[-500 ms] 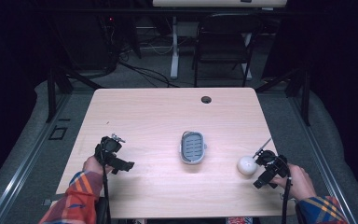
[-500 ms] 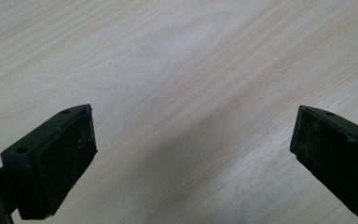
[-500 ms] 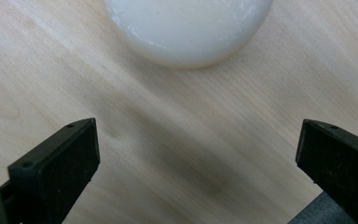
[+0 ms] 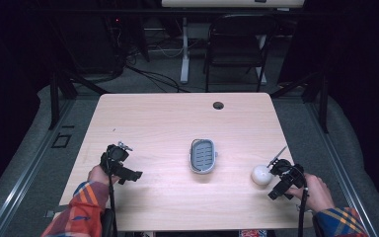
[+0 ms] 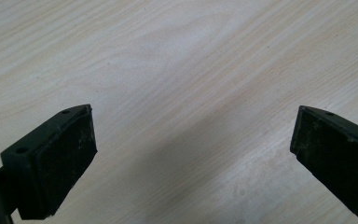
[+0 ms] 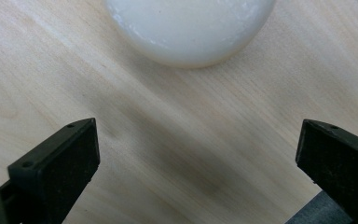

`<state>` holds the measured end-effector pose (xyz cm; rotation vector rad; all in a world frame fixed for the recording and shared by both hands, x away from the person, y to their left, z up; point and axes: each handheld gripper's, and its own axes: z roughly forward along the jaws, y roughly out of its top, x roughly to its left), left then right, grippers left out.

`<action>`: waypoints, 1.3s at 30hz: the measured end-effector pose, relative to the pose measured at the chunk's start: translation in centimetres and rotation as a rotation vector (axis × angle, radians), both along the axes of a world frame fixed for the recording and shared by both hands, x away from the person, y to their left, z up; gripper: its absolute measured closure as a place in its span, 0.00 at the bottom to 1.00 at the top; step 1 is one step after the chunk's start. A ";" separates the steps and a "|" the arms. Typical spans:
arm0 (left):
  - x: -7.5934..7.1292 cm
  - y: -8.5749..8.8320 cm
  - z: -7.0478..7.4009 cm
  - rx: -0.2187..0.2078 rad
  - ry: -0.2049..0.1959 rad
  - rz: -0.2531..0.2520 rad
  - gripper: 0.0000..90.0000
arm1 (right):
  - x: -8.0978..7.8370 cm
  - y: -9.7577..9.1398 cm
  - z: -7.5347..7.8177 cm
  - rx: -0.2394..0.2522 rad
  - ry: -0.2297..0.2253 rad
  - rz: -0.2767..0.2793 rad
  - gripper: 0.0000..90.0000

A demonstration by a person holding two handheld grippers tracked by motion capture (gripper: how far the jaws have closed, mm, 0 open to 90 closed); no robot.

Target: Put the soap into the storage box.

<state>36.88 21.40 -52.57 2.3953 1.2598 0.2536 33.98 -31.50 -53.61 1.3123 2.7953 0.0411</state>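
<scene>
A round white object [image 4: 261,175] lies on the light wooden table [image 4: 168,123] at the right, near the front. My right gripper [image 4: 280,174] hovers just right of it with its jaws wide open and nothing between them. In the right gripper view the white object [image 6: 189,28] sits ahead of the open jaws, and my right gripper [image 6: 196,163] points down at bare wood. A grey oval dish [image 4: 203,155] rests at the table's centre. At the left, my left gripper [image 4: 120,160] stands open. In the left gripper view my left gripper [image 5: 193,154] has bare wood between its jaws.
A dark round hole [image 4: 218,105] marks the table's far side. A black folding chair [image 4: 234,47] and a white post [image 4: 184,49] stand behind the table, with cables on the floor. Table edges lie close to both hands at the front.
</scene>
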 end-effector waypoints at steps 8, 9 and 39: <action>0.0 0.0 0.0 -0.003 0.001 0.001 0.00 | -0.1 0.4 0.0 -0.001 -0.018 0.016 0.00; 0.0 0.1 0.0 -0.002 0.000 0.001 0.00 | -0.1 0.5 0.0 -0.005 -0.018 0.014 0.00; 0.0 0.1 0.0 -0.015 -0.002 0.002 0.00 | 2.8 3.4 1.1 0.076 -0.059 0.129 0.00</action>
